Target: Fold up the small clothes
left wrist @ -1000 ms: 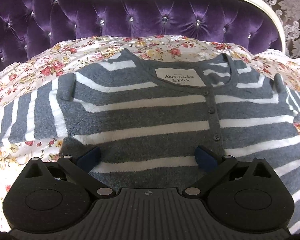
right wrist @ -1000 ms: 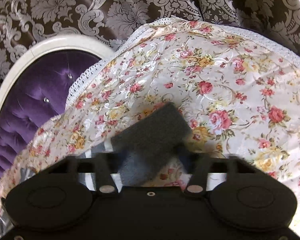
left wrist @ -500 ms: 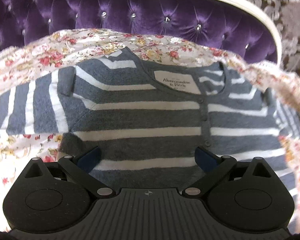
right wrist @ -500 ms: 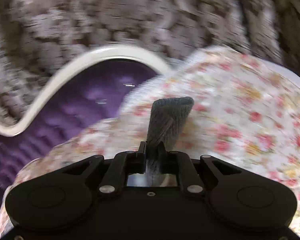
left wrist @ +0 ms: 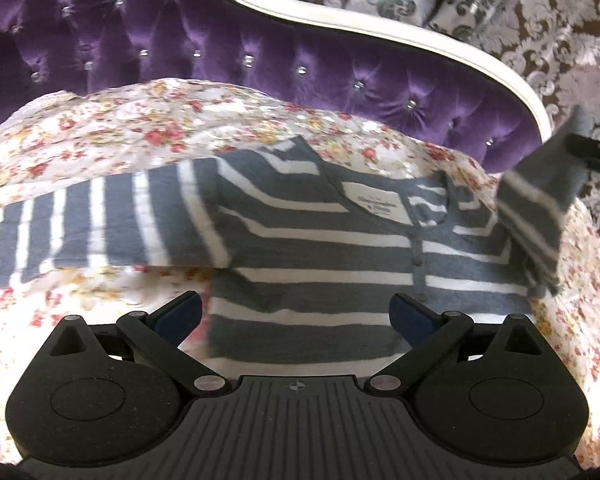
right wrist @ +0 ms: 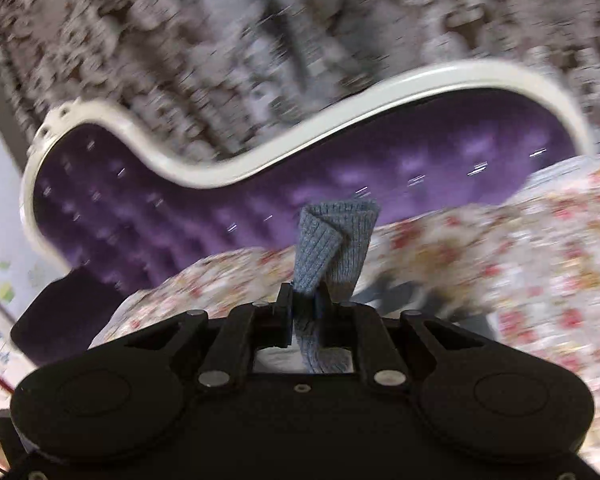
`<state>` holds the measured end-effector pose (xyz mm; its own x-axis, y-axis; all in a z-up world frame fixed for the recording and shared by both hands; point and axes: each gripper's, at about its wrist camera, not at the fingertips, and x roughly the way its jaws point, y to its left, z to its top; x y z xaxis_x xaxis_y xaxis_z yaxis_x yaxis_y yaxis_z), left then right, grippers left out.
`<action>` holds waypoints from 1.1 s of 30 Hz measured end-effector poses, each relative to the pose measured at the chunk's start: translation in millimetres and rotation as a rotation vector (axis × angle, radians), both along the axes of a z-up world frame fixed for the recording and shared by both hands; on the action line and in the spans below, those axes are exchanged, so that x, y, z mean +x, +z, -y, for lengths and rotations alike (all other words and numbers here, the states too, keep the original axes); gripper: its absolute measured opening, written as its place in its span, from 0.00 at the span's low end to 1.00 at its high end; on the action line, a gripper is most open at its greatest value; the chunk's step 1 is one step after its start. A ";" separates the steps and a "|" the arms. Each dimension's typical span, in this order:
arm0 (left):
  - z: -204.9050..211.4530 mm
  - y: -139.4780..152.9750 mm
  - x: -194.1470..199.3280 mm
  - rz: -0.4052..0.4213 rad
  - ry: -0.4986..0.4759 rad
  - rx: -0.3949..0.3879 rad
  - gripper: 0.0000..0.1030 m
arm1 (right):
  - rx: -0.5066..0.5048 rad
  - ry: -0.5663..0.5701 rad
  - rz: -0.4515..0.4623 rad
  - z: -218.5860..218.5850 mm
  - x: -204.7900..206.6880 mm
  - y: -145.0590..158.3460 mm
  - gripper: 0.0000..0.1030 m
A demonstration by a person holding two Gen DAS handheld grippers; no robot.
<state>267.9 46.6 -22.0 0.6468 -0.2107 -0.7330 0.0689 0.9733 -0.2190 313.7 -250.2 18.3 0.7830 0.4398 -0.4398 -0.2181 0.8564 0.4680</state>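
A grey and white striped cardigan [left wrist: 320,256] lies flat on the floral bedspread [left wrist: 148,136], its label facing up. Its left sleeve [left wrist: 80,232] stretches out to the left. My left gripper [left wrist: 296,312] is open and empty, hovering over the cardigan's lower hem. My right gripper [right wrist: 304,304] is shut on the grey cuff [right wrist: 332,240] of the right sleeve. In the left wrist view that sleeve [left wrist: 540,204] is lifted off the bed at the right, with the right gripper [left wrist: 596,152] at the frame edge.
A purple tufted headboard [left wrist: 260,48] with a white frame [left wrist: 380,28] stands behind the bed. Brown and silver damask wallpaper [left wrist: 540,8] is behind it. The right wrist view is blurred by motion.
My right gripper closed on the right sleeve cuff, lifted it off the bed and swung left. My left gripper shifted left and stayed open.
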 end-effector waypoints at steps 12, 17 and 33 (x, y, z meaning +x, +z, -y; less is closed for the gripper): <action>-34.1 -2.4 -3.0 0.006 0.049 -0.032 0.98 | -0.004 0.163 -0.079 -98.2 11.6 -66.6 0.27; -30.5 0.6 0.6 0.017 0.025 -0.031 0.98 | -0.016 0.183 -0.065 -95.3 4.5 -74.6 0.61; 11.4 -12.7 30.3 -0.030 -0.067 -0.033 0.97 | -0.057 -0.121 -0.043 22.1 -9.7 -89.6 0.76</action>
